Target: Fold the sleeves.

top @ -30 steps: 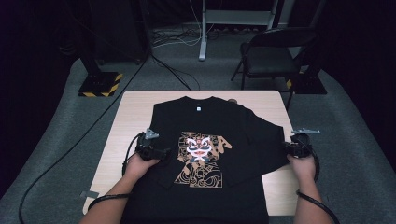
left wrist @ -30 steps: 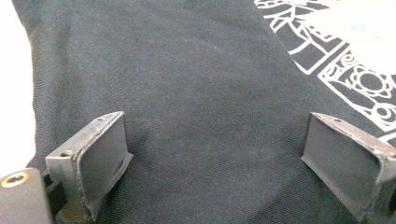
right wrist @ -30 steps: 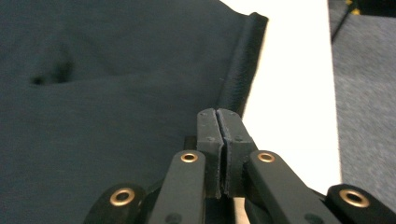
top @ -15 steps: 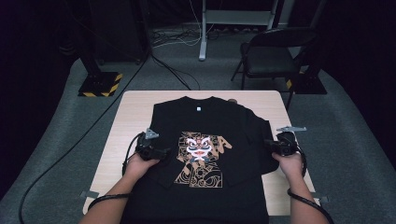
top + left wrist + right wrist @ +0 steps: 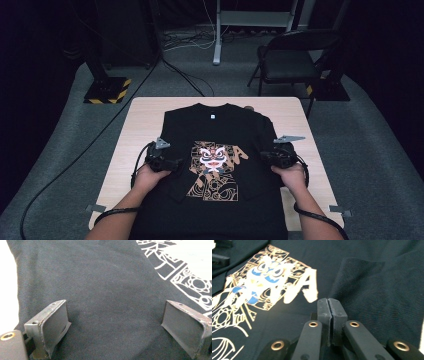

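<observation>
shirt (image 5: pixel 225 150) lies flat mid-desk (image 5: pixel 145 115), hem over the near edge. left tool (image 5: pixel 172 164) rests wide open on it; right tool (image 5: pixel 267 156), jaws closed, pinches the folded sleeve (image 5: pixel 372 285).

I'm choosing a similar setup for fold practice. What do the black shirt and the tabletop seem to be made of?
The shirt looks like matte knit cotton or a cotton blend: the left gripper view shows a fine soft weave. Its graphic looks like a flat screen print. The tabletop appears to be pale wood or wood-look laminate, smooth with little shine; which one I can't tell.
</observation>
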The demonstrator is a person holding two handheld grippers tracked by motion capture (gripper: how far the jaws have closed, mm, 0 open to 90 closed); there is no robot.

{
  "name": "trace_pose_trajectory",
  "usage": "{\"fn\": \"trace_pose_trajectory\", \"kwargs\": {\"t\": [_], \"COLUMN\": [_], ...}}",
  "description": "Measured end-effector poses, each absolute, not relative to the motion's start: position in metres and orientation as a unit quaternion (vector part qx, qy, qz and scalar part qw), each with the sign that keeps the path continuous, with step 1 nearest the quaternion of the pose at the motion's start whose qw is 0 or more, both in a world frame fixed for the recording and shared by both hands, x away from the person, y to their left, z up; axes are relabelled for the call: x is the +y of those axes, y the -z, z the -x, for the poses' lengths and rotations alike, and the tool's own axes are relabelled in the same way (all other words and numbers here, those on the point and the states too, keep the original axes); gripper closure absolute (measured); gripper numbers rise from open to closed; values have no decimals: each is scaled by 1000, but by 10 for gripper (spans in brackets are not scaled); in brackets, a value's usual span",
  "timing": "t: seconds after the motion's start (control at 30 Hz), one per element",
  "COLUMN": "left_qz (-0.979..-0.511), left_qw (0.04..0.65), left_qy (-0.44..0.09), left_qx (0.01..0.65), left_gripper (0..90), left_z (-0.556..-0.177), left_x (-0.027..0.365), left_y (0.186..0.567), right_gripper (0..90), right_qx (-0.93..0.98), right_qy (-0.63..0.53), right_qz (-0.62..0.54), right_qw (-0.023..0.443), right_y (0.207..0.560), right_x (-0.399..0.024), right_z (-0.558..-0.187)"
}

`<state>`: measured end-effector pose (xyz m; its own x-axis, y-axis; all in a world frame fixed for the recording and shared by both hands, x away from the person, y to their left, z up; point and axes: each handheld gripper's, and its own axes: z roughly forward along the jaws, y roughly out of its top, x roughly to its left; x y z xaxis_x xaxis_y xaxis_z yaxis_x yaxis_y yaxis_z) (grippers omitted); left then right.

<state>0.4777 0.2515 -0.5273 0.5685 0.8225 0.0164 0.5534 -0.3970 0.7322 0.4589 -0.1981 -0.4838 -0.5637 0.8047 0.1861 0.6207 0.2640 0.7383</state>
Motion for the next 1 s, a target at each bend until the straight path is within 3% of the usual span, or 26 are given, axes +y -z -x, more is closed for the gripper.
{"fn": "trace_pose_trajectory", "kwargs": {"t": [1.0], "left_qz": [-813], "left_qw": [350], "left_qy": [-193], "left_qx": [423], "left_gripper": [71], "left_z": [-478], "left_x": [251], "left_y": [527], "right_gripper": [876], "right_qx": [831], "right_qy": [-408], "right_qz": [-371], "right_qw": [73], "right_y": [496], "right_x": [-128], "right_z": [-453]}}
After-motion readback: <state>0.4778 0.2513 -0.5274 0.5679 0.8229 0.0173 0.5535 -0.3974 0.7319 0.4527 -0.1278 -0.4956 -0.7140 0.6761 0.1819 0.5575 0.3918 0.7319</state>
